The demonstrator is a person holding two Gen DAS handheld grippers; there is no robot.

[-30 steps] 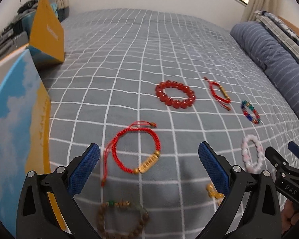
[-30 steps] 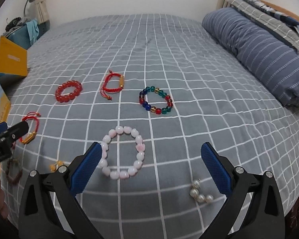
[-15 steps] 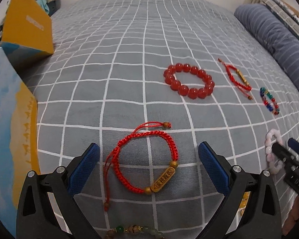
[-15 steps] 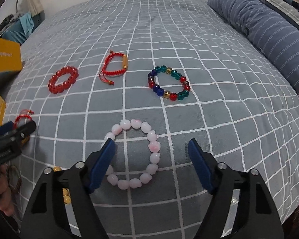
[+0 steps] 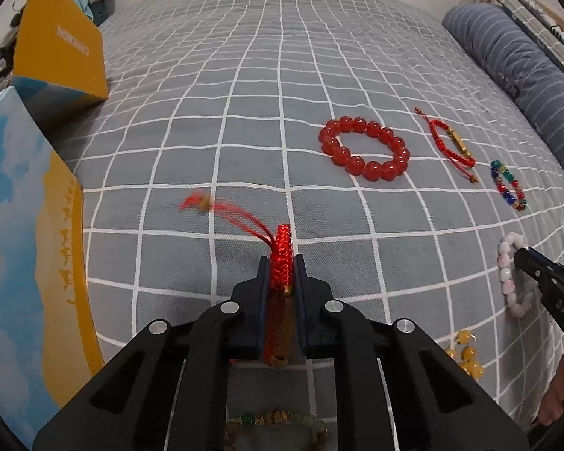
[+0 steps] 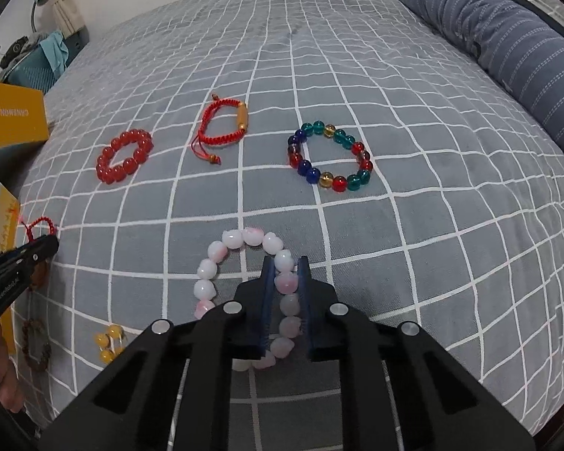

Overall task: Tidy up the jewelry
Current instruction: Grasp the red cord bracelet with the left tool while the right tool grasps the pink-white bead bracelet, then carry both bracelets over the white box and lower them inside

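Nearest to you, your left gripper [image 5: 282, 263] has clenched on the red cord bracelet [image 5: 281, 251]: its braid and brass tag sit pinched between the blue pads, and the loose cord ends trail off blurred to the left. Your right gripper [image 6: 285, 274] is closing on the pink bead bracelet [image 6: 222, 263], with one side of the ring already between the pads and the rest lying on the bedspread [image 6: 394, 112]. I judge both as pick-ups barely begun; neither piece looks lifted clear yet.

Just below your left gripper a brown bead bracelet [image 5: 274, 419] with green beads lies untouched, and a small cluster of yellow beads [image 6: 109, 340] sits between your two grippers, also untouched.

Further out three pieces are still laid out in a row, well apart from each other: the red bead bracelet [image 5: 364, 148], a second red cord bracelet [image 6: 222, 127] with a gold tube, and the multicoloured bead bracelet [image 6: 331, 158].

At the far left stand a yellow box [image 5: 62, 49] and, nearer, a blue and yellow box [image 5: 22, 225]. Whether either is where the jewelry goes, you cannot tell from here, and nothing shows inside them.

So, by my reckoning, you are at the very start: two pieces gripped, five waiting, none put away that can be seen.
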